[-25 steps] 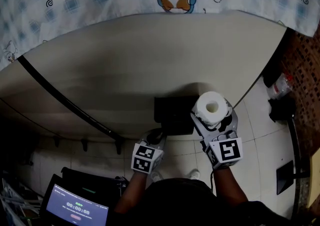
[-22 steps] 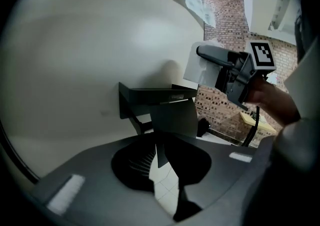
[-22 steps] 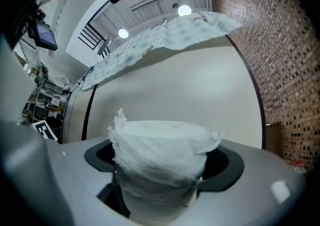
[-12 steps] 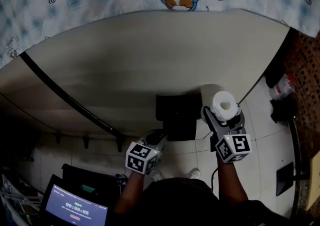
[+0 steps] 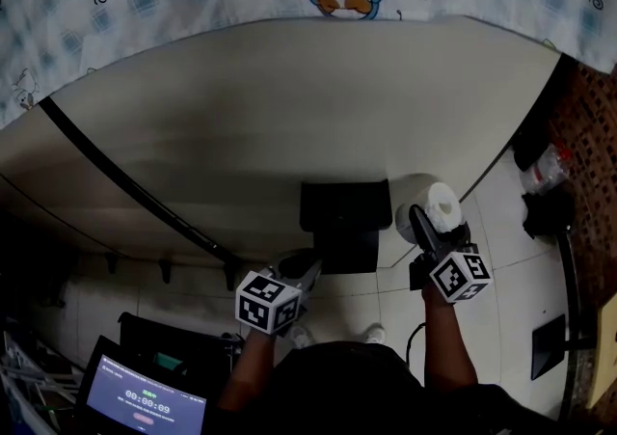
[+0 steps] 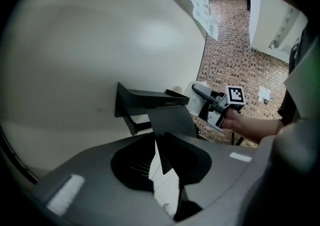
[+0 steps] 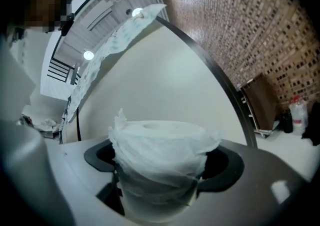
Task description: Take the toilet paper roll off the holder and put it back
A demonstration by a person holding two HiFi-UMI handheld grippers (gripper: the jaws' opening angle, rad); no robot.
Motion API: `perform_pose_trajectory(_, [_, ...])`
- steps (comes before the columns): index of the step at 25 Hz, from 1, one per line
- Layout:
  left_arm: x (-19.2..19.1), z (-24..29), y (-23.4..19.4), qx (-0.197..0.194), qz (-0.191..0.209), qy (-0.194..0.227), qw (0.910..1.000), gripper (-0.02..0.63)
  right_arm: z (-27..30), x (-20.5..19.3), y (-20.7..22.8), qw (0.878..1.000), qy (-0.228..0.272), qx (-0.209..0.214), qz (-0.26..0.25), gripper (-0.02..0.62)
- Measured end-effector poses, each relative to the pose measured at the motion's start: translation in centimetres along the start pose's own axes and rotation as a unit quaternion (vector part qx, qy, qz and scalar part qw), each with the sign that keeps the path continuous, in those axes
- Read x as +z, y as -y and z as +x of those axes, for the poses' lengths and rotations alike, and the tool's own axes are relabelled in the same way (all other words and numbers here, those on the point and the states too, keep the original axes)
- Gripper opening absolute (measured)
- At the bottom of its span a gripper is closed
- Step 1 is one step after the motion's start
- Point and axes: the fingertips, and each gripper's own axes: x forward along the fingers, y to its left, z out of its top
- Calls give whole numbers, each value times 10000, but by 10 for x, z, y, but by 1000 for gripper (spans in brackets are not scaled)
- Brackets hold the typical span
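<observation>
Toilet paper roll [image 7: 160,160], crinkled cylinder, clamped in right gripper [image 5: 433,219], left gripper [image 5: 305,268] pinching flap [image 6: 170,120]

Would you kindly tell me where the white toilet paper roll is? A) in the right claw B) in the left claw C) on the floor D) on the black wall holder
A: the right gripper view shows the right claw closed on the white toilet paper roll.

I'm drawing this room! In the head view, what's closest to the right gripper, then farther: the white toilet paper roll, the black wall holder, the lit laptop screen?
1. The white toilet paper roll: clamped in the right gripper.
2. The black wall holder: just to its left.
3. The lit laptop screen: far off, bottom left.
</observation>
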Motion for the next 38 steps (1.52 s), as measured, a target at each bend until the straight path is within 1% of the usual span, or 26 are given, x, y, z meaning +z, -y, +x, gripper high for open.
perform_pose_trajectory(2, [0,0,1,-45,-29,8,10000,78,4,-22,7,9991,-142,93,393,463])
perform_pose_trajectory(4, [0,0,1,-65,-24,-7,10000,78,7,-37,9,9952,-128,217,946,463])
perform_pose_trajectory(6, [0,0,0,-79,-30,-13,10000,78,13,-48,6,9880,-69,428,1484,463])
perform_pose_trajectory(8, [0,1,0,-90,-39,-9,10000,78,19,-53,-1,9798,-23,651,1892,463])
perform_pose_trajectory(10, [1,1,0,-110,-48,-6,9999,78,24,-58,-4,9733,-3,767,2165,463])
perform_pose_trajectory(14, [2,2,1,-152,-61,-5,9999,78,30,-75,0,9605,-100,704,2689,463])
perform_pose_trajectory(16, [2,1,1,-165,-54,-19,9998,78,32,-80,-2,9529,-66,756,2935,463])
perform_pose_trajectory(20, [1,1,1,-182,-61,-69,9998,78,31,-87,-7,9390,-50,1005,3289,463])
perform_pose_trajectory(22, [0,1,-1,-174,-69,-77,9998,78,31,-89,-10,9354,-103,1196,3325,463])
perform_pose_trajectory(25, [0,2,-1,-174,-85,-75,9998,75,28,-98,-12,9278,-351,1368,3452,462])
perform_pose_trajectory(28, [0,2,-1,-179,-101,-76,9998,75,23,-106,-17,9227,-646,1565,3463,457])
perform_pose_trajectory(30, [0,2,-1,-178,-108,-75,9998,75,22,-111,-19,9167,-828,1690,3524,456])
perform_pose_trajectory(31, [0,2,-1,-180,-108,-75,9998,75,22,-115,-20,9110,-967,1765,3600,456])
perform_pose_trajectory(34, [0,2,0,-192,-124,-66,9997,75,20,-129,-29,8813,-1569,2087,3938,454])
perform_pose_trajectory(35, [0,1,0,-196,-134,-63,9997,75,20,-132,-35,8748,-1737,2186,3960,454])
perform_pose_trajectory(38, [0,1,0,-196,-154,-50,9997,75,23,-140,-56,8658,-2234,2500,3716,453])
